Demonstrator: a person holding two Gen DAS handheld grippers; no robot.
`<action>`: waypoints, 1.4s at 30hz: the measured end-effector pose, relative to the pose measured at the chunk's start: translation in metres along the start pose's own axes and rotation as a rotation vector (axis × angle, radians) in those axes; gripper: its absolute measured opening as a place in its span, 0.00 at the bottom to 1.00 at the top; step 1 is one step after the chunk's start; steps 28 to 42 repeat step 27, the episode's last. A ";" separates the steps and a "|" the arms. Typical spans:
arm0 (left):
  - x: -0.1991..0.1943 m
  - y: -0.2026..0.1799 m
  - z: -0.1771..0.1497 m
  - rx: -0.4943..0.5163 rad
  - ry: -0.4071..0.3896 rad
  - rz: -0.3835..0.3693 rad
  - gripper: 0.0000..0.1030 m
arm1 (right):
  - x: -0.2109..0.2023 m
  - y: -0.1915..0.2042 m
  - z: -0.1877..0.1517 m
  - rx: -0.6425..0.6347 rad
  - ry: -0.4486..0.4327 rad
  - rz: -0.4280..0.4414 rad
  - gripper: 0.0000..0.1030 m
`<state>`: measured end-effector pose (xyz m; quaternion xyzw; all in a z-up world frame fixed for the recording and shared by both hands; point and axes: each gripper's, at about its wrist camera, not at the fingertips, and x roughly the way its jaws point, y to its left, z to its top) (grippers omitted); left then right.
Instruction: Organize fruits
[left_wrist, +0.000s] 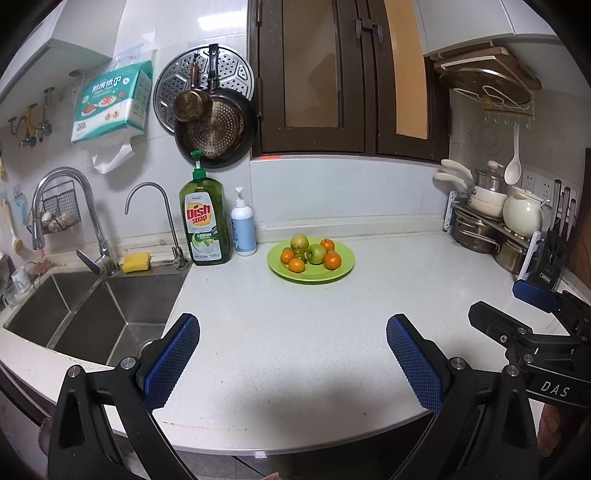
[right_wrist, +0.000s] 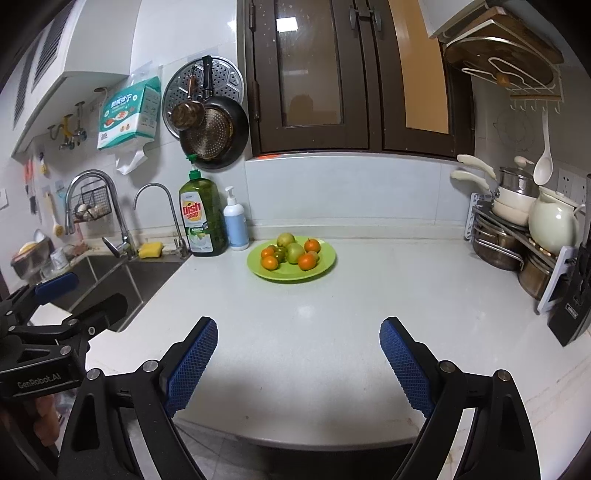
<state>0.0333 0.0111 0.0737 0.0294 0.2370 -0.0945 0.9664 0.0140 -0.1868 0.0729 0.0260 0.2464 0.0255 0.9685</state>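
Both grippers, left gripper (left_wrist: 291, 363) and right gripper (right_wrist: 297, 363), hover spread wide and empty; well ahead, a green plate (right_wrist: 325, 264) holds piled oranges (right_wrist: 307, 261) and apples (right_wrist: 294, 253), likely gathered already.

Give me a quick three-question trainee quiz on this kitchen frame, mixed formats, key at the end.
1. True or false: the green plate on the counter holds only oranges.
2. Multiple choice: what stands directly left of the plate, nearest to it? A) dish soap bottle B) white pump bottle C) yellow sponge
3. Short answer: is either the left gripper or the right gripper holding fruit?

Key
1. False: green fruit, such as the green apple, sits among the oranges.
2. B: the white pump bottle stands between the dish soap bottle and the plate.
3. No: both are open and empty, short of the plate.
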 end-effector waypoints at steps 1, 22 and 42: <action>-0.002 -0.001 -0.001 0.004 -0.002 0.001 1.00 | -0.002 0.000 -0.001 0.001 -0.004 -0.001 0.88; -0.021 0.000 -0.014 -0.010 -0.013 0.016 1.00 | -0.014 0.006 -0.011 -0.015 -0.007 0.014 0.88; -0.021 0.004 -0.014 -0.017 -0.013 0.021 1.00 | -0.013 0.008 -0.010 -0.018 -0.006 0.015 0.88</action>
